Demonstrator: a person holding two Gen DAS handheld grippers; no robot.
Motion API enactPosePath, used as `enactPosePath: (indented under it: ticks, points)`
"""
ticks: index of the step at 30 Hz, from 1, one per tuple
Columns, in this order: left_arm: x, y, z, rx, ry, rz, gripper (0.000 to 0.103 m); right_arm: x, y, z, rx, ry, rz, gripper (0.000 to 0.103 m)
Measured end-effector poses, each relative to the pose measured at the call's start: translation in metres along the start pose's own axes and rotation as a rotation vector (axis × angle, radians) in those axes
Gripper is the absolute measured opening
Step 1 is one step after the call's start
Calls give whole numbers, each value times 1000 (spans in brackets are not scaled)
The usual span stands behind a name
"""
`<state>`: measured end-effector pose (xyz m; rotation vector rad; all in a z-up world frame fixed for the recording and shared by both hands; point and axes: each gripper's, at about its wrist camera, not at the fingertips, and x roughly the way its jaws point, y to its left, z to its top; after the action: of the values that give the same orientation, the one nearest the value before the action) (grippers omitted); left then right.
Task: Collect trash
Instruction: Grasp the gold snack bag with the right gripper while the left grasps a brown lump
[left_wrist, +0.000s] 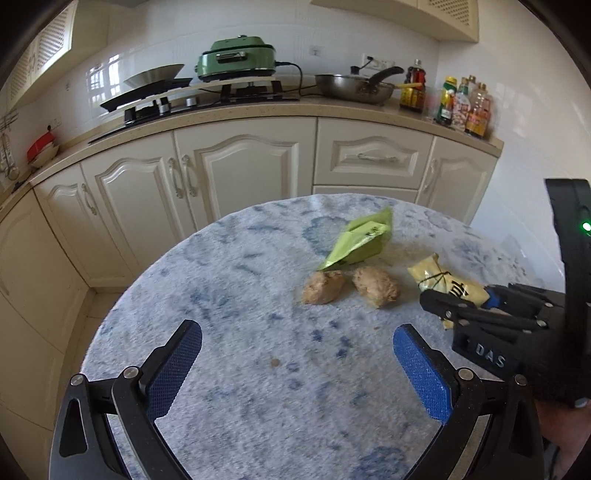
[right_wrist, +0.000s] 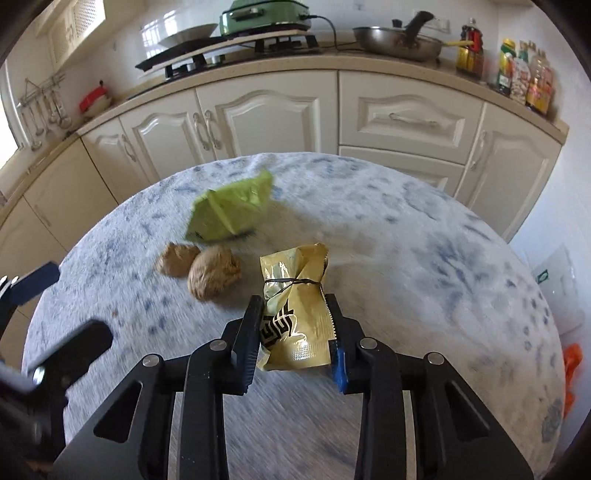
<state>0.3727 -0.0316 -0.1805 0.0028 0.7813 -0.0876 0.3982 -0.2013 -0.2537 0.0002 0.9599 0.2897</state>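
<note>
At the lower middle of the frame the right gripper (right_wrist: 295, 332) is clamping its jaws on a gold wrapper (right_wrist: 295, 314) that is lying on the blue-and-white mottled bench (right_wrist: 424, 258). Just left of the wrapper two brown lumps (right_wrist: 199, 267) are sitting side by side, with a crumpled green packet (right_wrist: 231, 212) behind them. At the left edge the left gripper (right_wrist: 55, 306) is showing.

Counter (right_wrist: 424, 236): round top under a white cloth mottled with blue.
Green wrapper (right_wrist: 231, 210): crumpled, lying toward the far side.
Brown lumps (right_wrist: 214, 277): two, side by side, just in front of the green wrapper.
Gold packet (right_wrist: 295, 306): right of the lumps, lying on the cloth.
</note>
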Motion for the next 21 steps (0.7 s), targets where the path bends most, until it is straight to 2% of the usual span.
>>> enactPosePath:
  ticks: [10, 14, 16, 18, 19, 21]
  points:
    - [44, -48, 13, 58, 52, -20, 100, -32, -49, -10, 91, -51, 24, 32]
    - [76, -56, 18, 50, 112, -21, 82, -36, -60, -12, 124, -71, 49, 32]
    - [83, -60, 25, 52, 109, -5, 82, -36, -63, -13, 135, -73, 63, 32]
    - [91, -60, 31, 38, 109, -18, 68, -36, -66, -13, 142, -76, 70, 32]
    - [93, -59, 33, 34, 108, -10, 67, -36, -66, -13, 146, -76, 74, 32]
    - [95, -58, 34, 26, 98, -11, 48, -39, -67, -14, 149, -78, 79, 32]
